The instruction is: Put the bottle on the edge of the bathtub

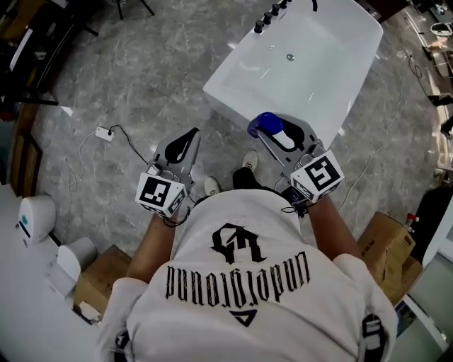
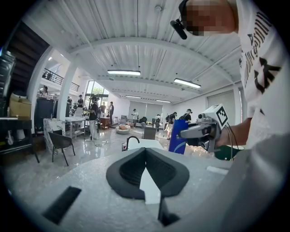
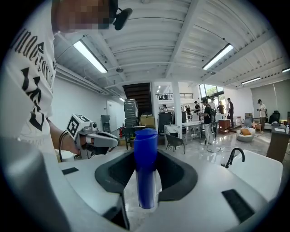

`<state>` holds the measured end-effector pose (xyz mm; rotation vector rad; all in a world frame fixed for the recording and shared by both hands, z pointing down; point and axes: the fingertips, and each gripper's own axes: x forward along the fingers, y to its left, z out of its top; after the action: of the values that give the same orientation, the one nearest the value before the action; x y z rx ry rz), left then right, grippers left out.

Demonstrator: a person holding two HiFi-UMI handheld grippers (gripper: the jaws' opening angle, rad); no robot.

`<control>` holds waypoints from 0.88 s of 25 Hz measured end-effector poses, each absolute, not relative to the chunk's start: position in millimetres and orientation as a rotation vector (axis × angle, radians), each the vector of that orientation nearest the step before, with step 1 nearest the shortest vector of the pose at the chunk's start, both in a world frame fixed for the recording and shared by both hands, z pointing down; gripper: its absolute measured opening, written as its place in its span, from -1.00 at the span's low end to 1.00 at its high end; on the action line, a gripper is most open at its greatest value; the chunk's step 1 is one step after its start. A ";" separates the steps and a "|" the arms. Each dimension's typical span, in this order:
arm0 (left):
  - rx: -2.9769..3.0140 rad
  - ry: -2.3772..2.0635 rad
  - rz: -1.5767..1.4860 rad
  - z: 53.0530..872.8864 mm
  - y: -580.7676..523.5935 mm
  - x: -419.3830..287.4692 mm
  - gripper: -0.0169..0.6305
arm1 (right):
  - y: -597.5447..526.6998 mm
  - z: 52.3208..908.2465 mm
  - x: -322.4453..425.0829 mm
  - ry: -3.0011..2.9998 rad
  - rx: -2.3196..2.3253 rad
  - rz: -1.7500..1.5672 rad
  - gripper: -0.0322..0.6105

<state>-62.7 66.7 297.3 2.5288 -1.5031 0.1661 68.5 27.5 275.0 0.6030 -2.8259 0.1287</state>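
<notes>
The bottle [image 1: 270, 125], white with a blue top, is clamped between the jaws of my right gripper [image 1: 274, 133], just above the near end of the white bathtub [image 1: 233, 95]. In the right gripper view the bottle [image 3: 145, 181] stands upright between the black pads, and the tub [image 3: 258, 170] lies to the right with its black faucet [image 3: 233, 156]. My left gripper [image 1: 189, 136] hangs over the floor to the left of the tub. Its jaws meet at the tips with nothing in them [image 2: 146, 150]. The left gripper view shows the bottle [image 2: 177, 136] in the other gripper.
Black tap knobs [image 1: 271, 14] line the tub's far end. A white power strip [image 1: 105, 133] with a cable lies on the grey floor at left. Cardboard boxes [image 1: 386, 247] [image 1: 99, 279] stand behind me on both sides. A black chair [image 2: 59, 142] and several people are far off.
</notes>
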 end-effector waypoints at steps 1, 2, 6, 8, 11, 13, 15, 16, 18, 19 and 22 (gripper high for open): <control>2.522 -1.512 0.169 296.8 61.0 -61.3 -0.90 | 21.3 274.9 70.3 -2.831 0.595 0.130 -0.42; 2.514 -1.524 0.171 296.2 55.6 -60.2 -0.90 | 15.4 275.0 72.2 -2.835 0.590 0.134 -0.42; 2.508 -1.564 0.176 291.4 35.3 -48.4 -0.90 | -5.2 272.4 83.9 -2.857 0.559 0.127 -0.42; 2.507 -1.581 0.174 288.0 27.1 -40.6 -0.90 | -12.0 269.4 91.3 -2.868 0.541 0.115 -0.42; 2.502 -1.608 0.155 283.1 16.4 -30.5 -0.90 | -21.7 264.1 101.3 -2.871 0.523 0.095 -0.42; 2.505 -1.612 0.147 281.6 11.7 -22.5 -0.90 | -26.0 261.8 109.3 -2.868 0.525 0.085 -0.42; 2.512 -1.608 0.142 280.9 7.3 -15.3 -0.90 | -30.5 260.3 117.8 -2.864 0.541 0.084 -0.42; 2.514 -1.607 0.142 280.7 5.3 -13.3 -0.90 | -32.5 259.3 120.8 -2.864 0.546 0.083 -0.42; 2.511 -1.611 0.139 280.5 1.5 -13.5 -0.90 | -35.4 258.0 124.0 -2.866 0.551 0.080 -0.42; 2.509 -1.616 0.137 280.2 -0.5 -14.7 -0.90 | -36.7 258.3 125.0 -2.865 0.555 0.081 -0.42; 2.509 -1.628 0.126 279.7 -8.4 -16.7 -0.90 | -42.1 260.6 128.6 -2.857 0.566 0.083 -0.42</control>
<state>-16.7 -8.4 279.7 2.5091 -1.6283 0.1258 128.6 -42.1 260.6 0.5657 -2.8571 0.0829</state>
